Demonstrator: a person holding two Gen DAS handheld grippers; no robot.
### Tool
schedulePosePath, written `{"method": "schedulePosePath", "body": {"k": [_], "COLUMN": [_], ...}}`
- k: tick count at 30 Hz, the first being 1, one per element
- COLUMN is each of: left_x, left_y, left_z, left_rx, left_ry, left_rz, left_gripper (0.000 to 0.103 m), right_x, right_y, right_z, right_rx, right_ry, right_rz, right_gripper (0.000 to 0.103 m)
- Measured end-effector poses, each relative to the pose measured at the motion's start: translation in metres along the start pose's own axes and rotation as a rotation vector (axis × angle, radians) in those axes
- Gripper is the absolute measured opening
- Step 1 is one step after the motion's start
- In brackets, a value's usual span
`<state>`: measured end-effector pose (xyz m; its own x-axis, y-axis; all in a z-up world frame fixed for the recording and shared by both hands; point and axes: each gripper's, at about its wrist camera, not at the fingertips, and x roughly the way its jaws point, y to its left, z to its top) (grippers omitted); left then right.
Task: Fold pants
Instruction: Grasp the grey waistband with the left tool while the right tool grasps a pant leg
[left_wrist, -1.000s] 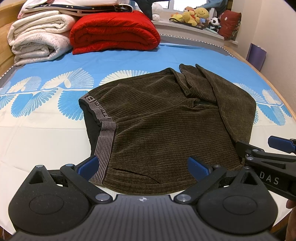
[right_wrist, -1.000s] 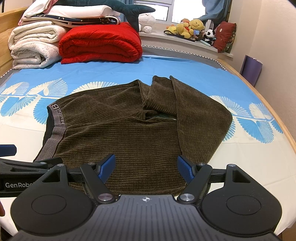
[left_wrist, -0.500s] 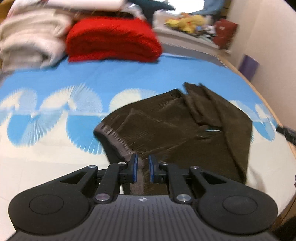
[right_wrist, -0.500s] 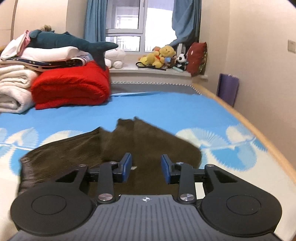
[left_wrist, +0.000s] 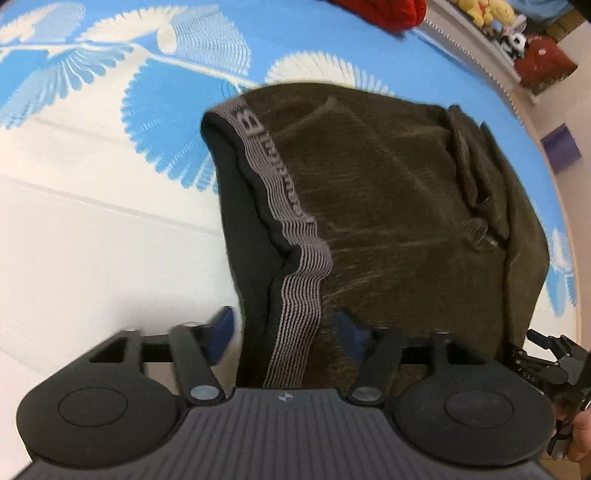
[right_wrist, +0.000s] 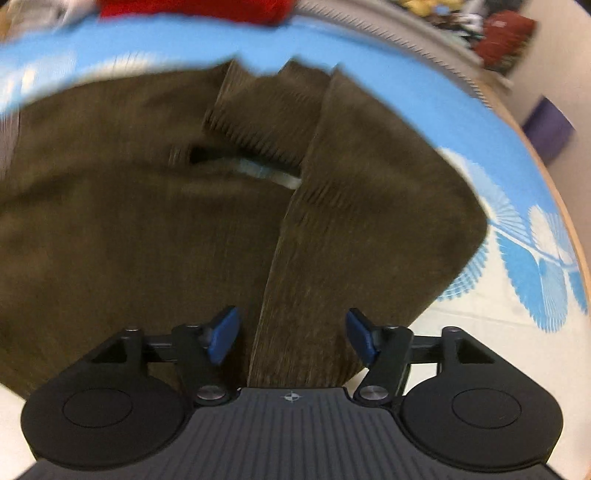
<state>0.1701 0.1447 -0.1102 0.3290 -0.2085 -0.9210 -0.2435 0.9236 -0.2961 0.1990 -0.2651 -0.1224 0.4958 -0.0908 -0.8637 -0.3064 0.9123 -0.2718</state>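
Dark olive corduroy pants (left_wrist: 388, 206) lie folded on the bed, with a grey striped waistband (left_wrist: 291, 236) along their left edge. My left gripper (left_wrist: 286, 330) hovers over the near end of that waistband; its jaws are opening and its blue pads (left_wrist: 221, 328) stand apart, not pressing the cloth. In the right wrist view the pants (right_wrist: 166, 221) fill the frame, a folded leg (right_wrist: 362, 206) on the right. My right gripper (right_wrist: 293, 334) hangs over that leg's near edge, its jaws opening, the cloth below them. The right gripper (left_wrist: 554, 369) also shows at the left view's right edge.
The bed sheet (left_wrist: 92, 229) is white with blue fan prints. A red blanket (right_wrist: 192, 7) lies at the far end. Stuffed toys (left_wrist: 484, 14) and a dark red cushion (right_wrist: 506, 33) sit on the window ledge. A purple object (left_wrist: 561, 147) stands by the right wall.
Both grippers dropped closer to the pants and tilted down. Their jaws narrowed half a second ago and have spread again. The left one now sits over the waistband, the right over the folded leg.
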Motion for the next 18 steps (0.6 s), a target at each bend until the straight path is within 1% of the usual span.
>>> {"method": "schedulePosePath", "body": {"k": [2, 4, 5, 6, 7, 8, 9, 10, 11, 13, 14, 15, 16, 18], "left_x": [0.016, 0.030, 0.036, 0.040, 0.044, 0.047, 0.048, 0.048, 0.046, 0.037, 0.029, 0.019, 0.005, -0.025], "left_y": [-0.007, -0.014, -0.017, -0.020, -0.024, -0.028, -0.032, -0.037, -0.039, -0.041, -0.042, -0.041, -0.040, -0.038], "left_z": [0.002, 0.001, 0.000, -0.001, -0.002, -0.005, -0.007, -0.010, -0.012, -0.014, -0.014, -0.014, -0.015, -0.018], "left_rx": [0.022, 0.050, 0.068, 0.086, 0.111, 0.143, 0.184, 0.221, 0.238, 0.253, 0.248, 0.242, 0.241, 0.237], "left_ry": [0.043, 0.078, 0.092, 0.096, 0.099, 0.102, 0.095, 0.083, 0.072, 0.043, 0.020, -0.011, -0.049, -0.134], "left_rz": [0.037, 0.063, 0.068, 0.066, 0.065, 0.074, 0.096, 0.111, 0.112, 0.108, 0.097, 0.084, 0.066, 0.032], "left_gripper": [0.073, 0.074, 0.074, 0.074, 0.073, 0.072, 0.059, 0.047, 0.042, 0.027, 0.024, 0.023, 0.022, 0.021], "right_x": [0.012, 0.013, 0.013, 0.011, 0.011, 0.011, 0.009, 0.003, -0.002, -0.015, -0.024, -0.034, -0.050, -0.081], "right_y": [0.006, 0.001, -0.003, -0.007, -0.010, -0.012, -0.015, -0.017, -0.020, -0.031, -0.038, -0.046, -0.053, -0.063], "right_z": [-0.003, -0.004, -0.003, -0.003, -0.005, -0.008, -0.011, -0.011, -0.012, -0.013, -0.015, -0.017, -0.018, -0.022], "right_rx": [-0.042, -0.028, -0.006, 0.007, 0.014, 0.016, 0.014, 0.010, 0.018, 0.075, 0.124, 0.166, 0.209, 0.251], "right_ry": [0.058, 0.057, 0.060, 0.061, 0.061, 0.063, 0.066, 0.061, 0.047, 0.007, -0.020, -0.042, -0.089, -0.177], "right_rz": [-0.025, -0.011, -0.001, 0.002, 0.011, 0.018, 0.024, 0.017, 0.011, -0.002, 0.006, 0.018, 0.028, 0.055], "right_gripper": [0.067, 0.069, 0.064, 0.051, 0.044, 0.028, 0.013, 0.008, 0.008, 0.007, 0.007, 0.007, 0.007, 0.007]}}
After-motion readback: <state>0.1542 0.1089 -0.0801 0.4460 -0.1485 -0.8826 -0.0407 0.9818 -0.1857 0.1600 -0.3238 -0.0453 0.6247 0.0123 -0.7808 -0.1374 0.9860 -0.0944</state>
